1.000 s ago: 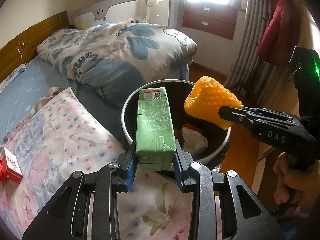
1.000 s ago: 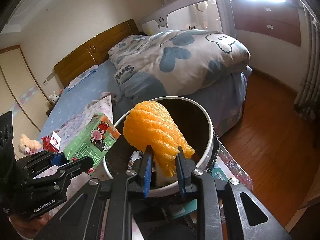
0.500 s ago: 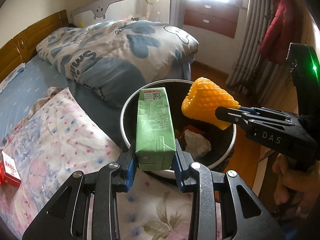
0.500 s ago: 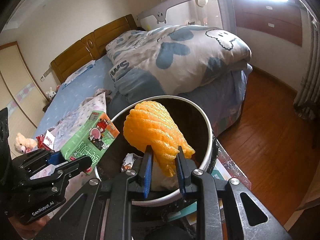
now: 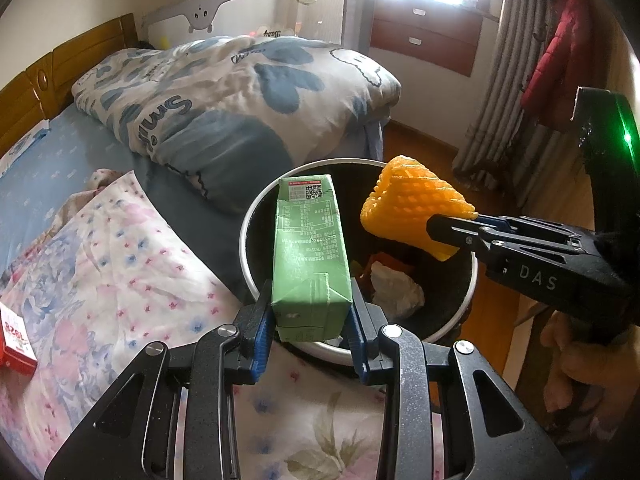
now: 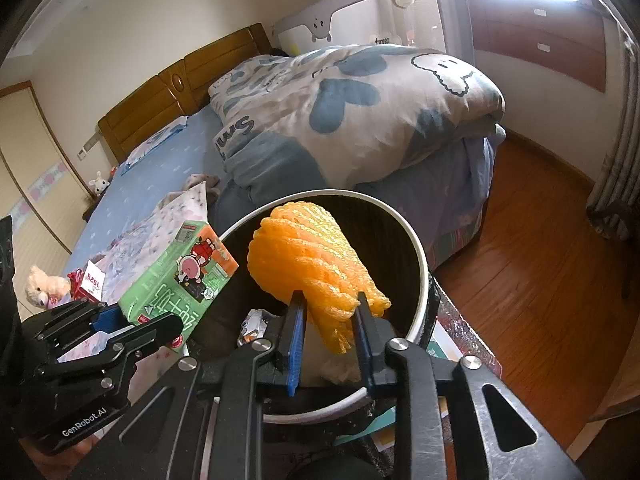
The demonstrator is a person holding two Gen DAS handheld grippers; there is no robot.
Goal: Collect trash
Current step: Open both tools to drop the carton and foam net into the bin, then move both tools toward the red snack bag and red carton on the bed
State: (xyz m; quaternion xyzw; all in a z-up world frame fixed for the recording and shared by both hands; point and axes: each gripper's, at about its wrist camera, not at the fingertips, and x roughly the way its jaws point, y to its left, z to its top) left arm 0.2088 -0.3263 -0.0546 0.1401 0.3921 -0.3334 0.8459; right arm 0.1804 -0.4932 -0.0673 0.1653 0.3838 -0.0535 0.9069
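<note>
Trash bin [image 5: 256, 240], black with a white rim, is standing beside the bed [image 5: 60, 168] and holding crumpled paper [image 5: 394, 290]. Left tool [image 5: 310, 320] is clenching a green drink carton [image 5: 310, 248] above the near rim. Right tool [image 6: 330, 326] is grasping orange foam netting [image 6: 312, 264] over the opening.

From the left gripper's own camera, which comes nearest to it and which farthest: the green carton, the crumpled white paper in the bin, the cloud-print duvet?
1. Green carton: clamped between the left gripper fingers, centre.
2. Crumpled white paper: just beyond, right, down inside the bin.
3. Cloud-print duvet: farthest, heaped on the bed behind the bin.
</note>
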